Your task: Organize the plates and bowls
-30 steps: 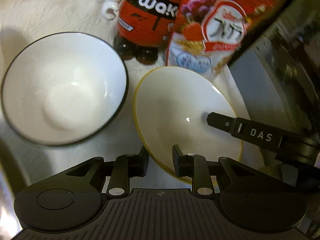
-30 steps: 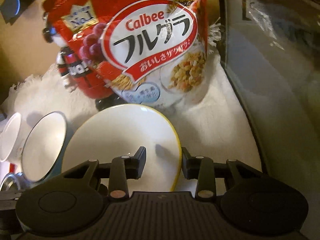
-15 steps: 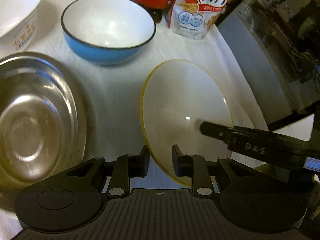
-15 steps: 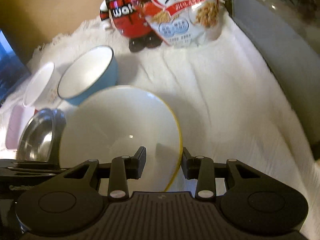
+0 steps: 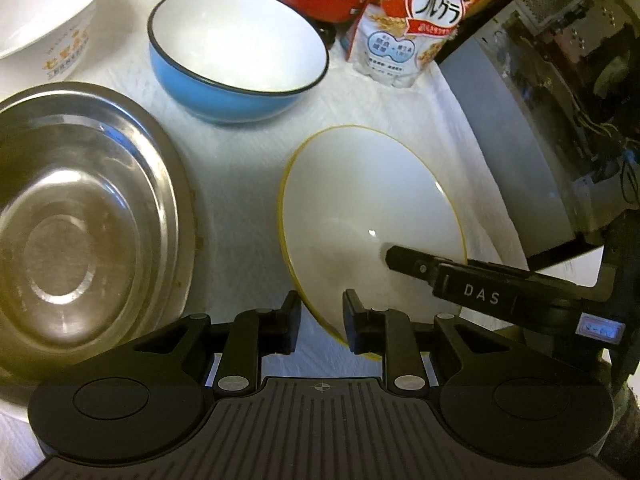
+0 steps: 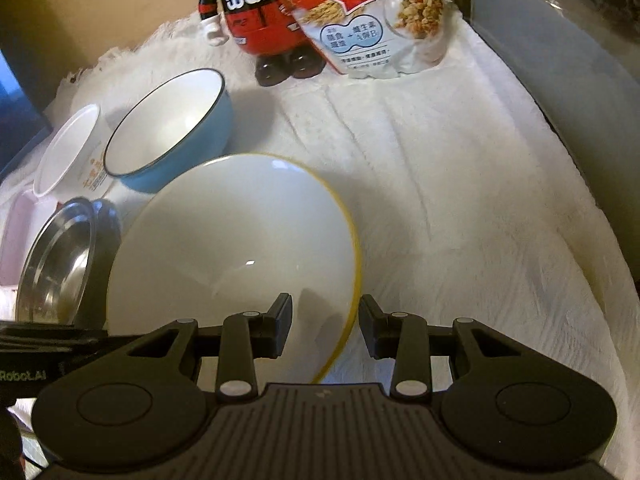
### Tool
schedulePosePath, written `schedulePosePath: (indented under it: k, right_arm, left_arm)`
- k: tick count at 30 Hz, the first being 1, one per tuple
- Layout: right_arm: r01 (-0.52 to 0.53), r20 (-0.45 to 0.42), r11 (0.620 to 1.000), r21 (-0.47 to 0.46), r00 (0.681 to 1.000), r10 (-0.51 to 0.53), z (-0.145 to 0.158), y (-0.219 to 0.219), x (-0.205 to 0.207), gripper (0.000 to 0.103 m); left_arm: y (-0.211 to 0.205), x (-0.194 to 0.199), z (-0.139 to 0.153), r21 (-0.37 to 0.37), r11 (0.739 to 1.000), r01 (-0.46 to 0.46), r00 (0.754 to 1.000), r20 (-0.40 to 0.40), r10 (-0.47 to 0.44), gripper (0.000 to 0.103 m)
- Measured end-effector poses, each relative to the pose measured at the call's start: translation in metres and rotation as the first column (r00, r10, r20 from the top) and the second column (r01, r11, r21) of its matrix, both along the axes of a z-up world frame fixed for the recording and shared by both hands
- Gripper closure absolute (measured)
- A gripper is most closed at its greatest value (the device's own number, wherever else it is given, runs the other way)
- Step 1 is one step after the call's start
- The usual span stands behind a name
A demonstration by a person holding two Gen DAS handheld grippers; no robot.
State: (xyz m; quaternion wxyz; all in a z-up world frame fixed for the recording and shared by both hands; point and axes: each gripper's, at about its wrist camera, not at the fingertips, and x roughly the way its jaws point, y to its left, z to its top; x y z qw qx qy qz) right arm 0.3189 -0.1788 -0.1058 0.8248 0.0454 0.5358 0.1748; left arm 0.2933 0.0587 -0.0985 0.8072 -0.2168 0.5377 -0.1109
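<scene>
Both hand-held grippers, left [image 5: 322, 320] and right [image 6: 325, 328], have carried the yellow-rimmed bowl [image 5: 372, 208] away from the cereal bag [image 5: 404, 28] toward the steel bowl [image 5: 80, 216]; nesting looks next. Each is narrowly parted astride opposite rims, apparently gripping. The bowl tilts, mouth up; being round, it has no long axis.

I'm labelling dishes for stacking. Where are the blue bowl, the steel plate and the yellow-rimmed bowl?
blue bowl [image 5: 224, 100]: left wrist view, blue outer wall.
steel plate [image 5: 60, 248]: left wrist view, centre of its well.
yellow-rimmed bowl [image 6: 224, 240]: right wrist view, white inner surface.
</scene>
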Motion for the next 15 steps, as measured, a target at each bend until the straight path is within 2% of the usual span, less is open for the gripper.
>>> schedulePosePath:
  k: [7,12,15]
  right_arm:
    - [0.008,-0.048,0.997,0.080,0.999,-0.004,-0.010,0.002,0.009,0.067]
    - [0.018,-0.048,0.997,0.076,0.999,-0.014,-0.010,0.004,0.007,0.067]
    - [0.013,-0.053,0.997,0.078,0.999,-0.009,-0.006,0.005,0.001,0.067]
  left_arm:
    - [-0.003,0.012,-0.005,0.022,1.000,0.000,1.000,-0.012,0.000,0.078]
    - [-0.001,0.011,-0.005,0.008,1.000,0.004,1.000,-0.001,-0.004,0.078]
    - [-0.005,0.009,-0.002,0.044,0.999,0.028,1.000,0.006,-0.028,0.076]
